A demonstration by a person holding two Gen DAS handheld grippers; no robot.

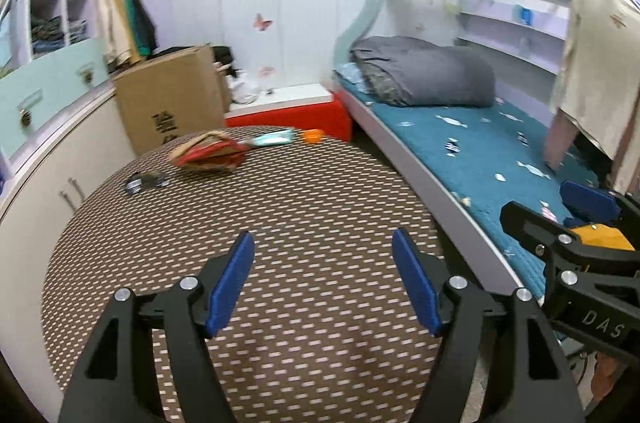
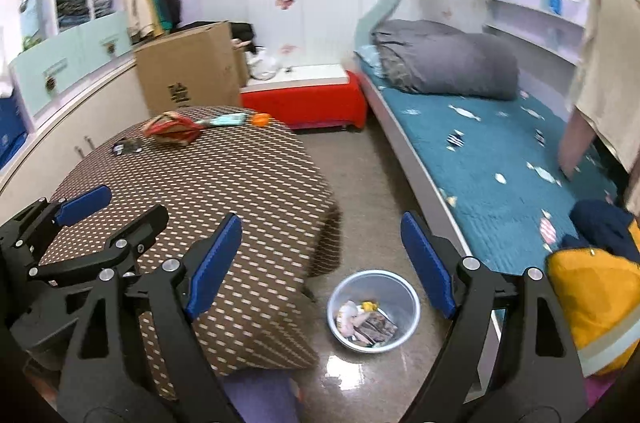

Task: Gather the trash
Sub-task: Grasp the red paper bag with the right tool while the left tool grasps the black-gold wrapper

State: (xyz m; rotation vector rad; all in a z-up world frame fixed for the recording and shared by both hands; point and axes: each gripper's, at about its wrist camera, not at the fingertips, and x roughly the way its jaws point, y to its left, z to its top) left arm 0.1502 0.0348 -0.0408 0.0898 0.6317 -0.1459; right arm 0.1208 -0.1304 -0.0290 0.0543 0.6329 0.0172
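With the left gripper (image 1: 322, 283) and right gripper (image 2: 322, 263) both wide open and empty, the remaining trash (image 1: 206, 157) lies at the far end of the table (image 1: 280, 243), straight ahead of the left, which looks nearer; the bin (image 2: 374, 309) stands on the floor beside that table.

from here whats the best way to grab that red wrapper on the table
Grip the red wrapper by its raised, crumpled top ridge, coming down from above with the open left gripper. It lies flat on the table, so a side approach would likely just push it along.
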